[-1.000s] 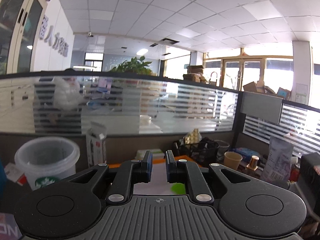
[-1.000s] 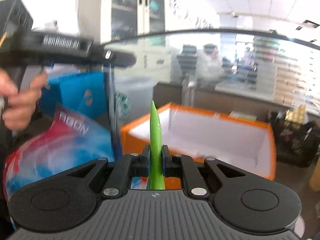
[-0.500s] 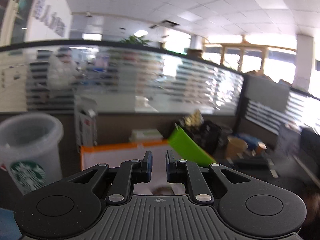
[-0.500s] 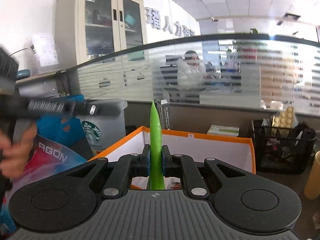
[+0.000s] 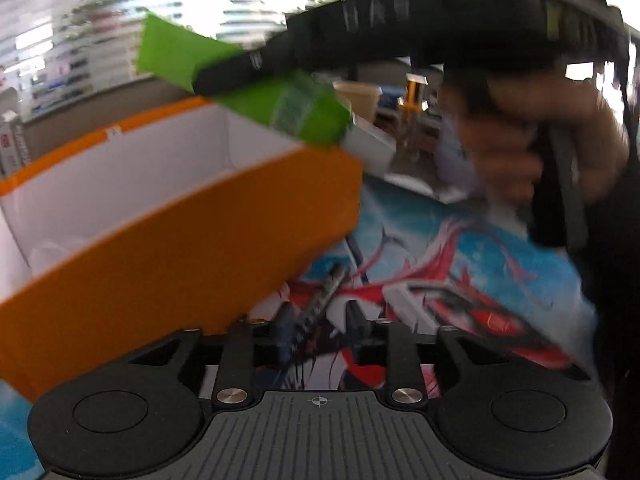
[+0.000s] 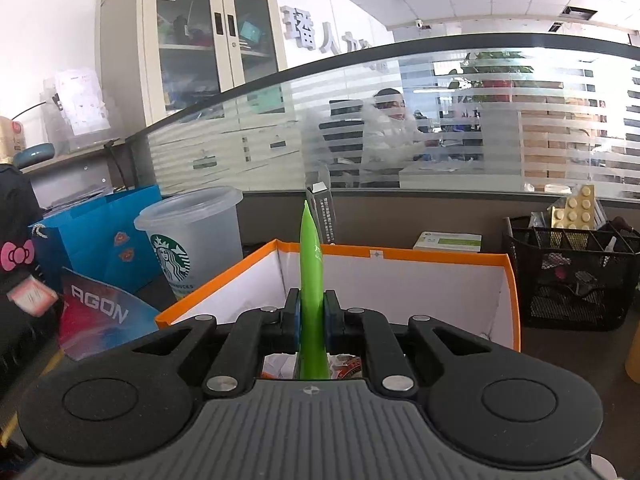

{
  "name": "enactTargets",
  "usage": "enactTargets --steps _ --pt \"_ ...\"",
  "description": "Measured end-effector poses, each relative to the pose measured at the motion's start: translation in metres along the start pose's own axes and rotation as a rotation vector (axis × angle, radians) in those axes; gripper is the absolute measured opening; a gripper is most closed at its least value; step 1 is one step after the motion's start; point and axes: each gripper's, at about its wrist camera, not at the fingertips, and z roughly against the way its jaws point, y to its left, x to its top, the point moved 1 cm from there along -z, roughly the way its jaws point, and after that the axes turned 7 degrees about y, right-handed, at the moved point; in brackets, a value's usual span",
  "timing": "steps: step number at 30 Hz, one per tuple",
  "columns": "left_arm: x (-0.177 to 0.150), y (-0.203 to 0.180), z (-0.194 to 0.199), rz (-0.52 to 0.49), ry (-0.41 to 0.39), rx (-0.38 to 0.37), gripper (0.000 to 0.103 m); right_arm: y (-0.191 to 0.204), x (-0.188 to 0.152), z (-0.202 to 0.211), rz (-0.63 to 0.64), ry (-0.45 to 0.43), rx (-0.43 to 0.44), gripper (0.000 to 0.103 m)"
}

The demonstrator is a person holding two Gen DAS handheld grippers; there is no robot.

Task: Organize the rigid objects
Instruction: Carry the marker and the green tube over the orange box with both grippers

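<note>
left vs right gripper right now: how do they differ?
The right gripper is shut on the green tube above the orange box; the left gripper holds nothing. The right's jaws pinch tight; the left's stand apart, having just been opening over a dark pen-like object on the printed mat. Both are the same black two-finger design.

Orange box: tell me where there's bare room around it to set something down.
The printed mat right of the orange box is bare between the box's corner and the hand, apart from a dark pen ahead of the left tongs. Behind the box it is crowded: Starbucks cup, blue bag, black mesh basket.
</note>
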Motion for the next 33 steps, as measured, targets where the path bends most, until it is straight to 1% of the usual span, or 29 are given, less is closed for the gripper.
enactTargets --steps 2,3,4,6,7,11,15,18,19,24,26,28,33 --pt "-0.004 0.002 -0.009 -0.016 0.021 0.016 0.03 -0.001 0.0 0.0 -0.003 -0.002 0.0 0.01" --pt "-0.007 0.005 -0.015 -0.013 0.044 0.006 0.031 -0.001 -0.001 -0.001 -0.007 -0.002 0.003 0.01" --pt "-0.009 0.006 -0.016 -0.016 0.019 0.006 0.028 -0.002 -0.001 -0.002 -0.009 0.0 0.005 0.01" --pt "-0.011 0.005 -0.021 -0.019 0.0 0.019 0.021 -0.002 -0.001 -0.002 -0.013 0.0 0.001 0.01" --pt "-0.01 0.004 -0.022 -0.02 -0.002 0.032 0.014 -0.003 -0.001 -0.003 -0.012 0.0 -0.004 0.01" --pt "-0.006 0.004 -0.021 0.015 0.005 0.028 0.014 -0.004 -0.002 -0.002 -0.014 -0.003 -0.01 0.01" --pt "-0.005 -0.002 -0.021 0.0 0.001 0.031 0.012 -0.004 -0.002 -0.002 -0.016 -0.003 -0.011 0.01" --pt "-0.005 -0.001 -0.019 0.009 -0.006 0.029 0.012 -0.005 -0.003 -0.002 -0.018 -0.001 -0.012 0.01" --pt "-0.006 0.0 -0.007 0.012 -0.011 0.028 0.012 -0.006 -0.003 -0.002 -0.018 0.0 -0.013 0.01" --pt "-0.003 -0.003 0.005 0.026 -0.039 0.022 0.011 -0.006 -0.003 -0.002 -0.02 -0.002 -0.015 0.01" --pt "-0.003 -0.002 0.014 0.049 -0.056 0.016 0.011 -0.006 -0.003 0.0 -0.017 -0.005 -0.017 0.01" --pt "-0.001 -0.001 0.027 0.067 -0.081 0.012 0.011 -0.004 -0.001 0.001 -0.01 -0.01 -0.02 0.01" --pt "0.011 0.007 0.072 0.099 -0.188 0.025 0.011 0.004 0.007 0.004 0.01 -0.022 -0.025 0.01"
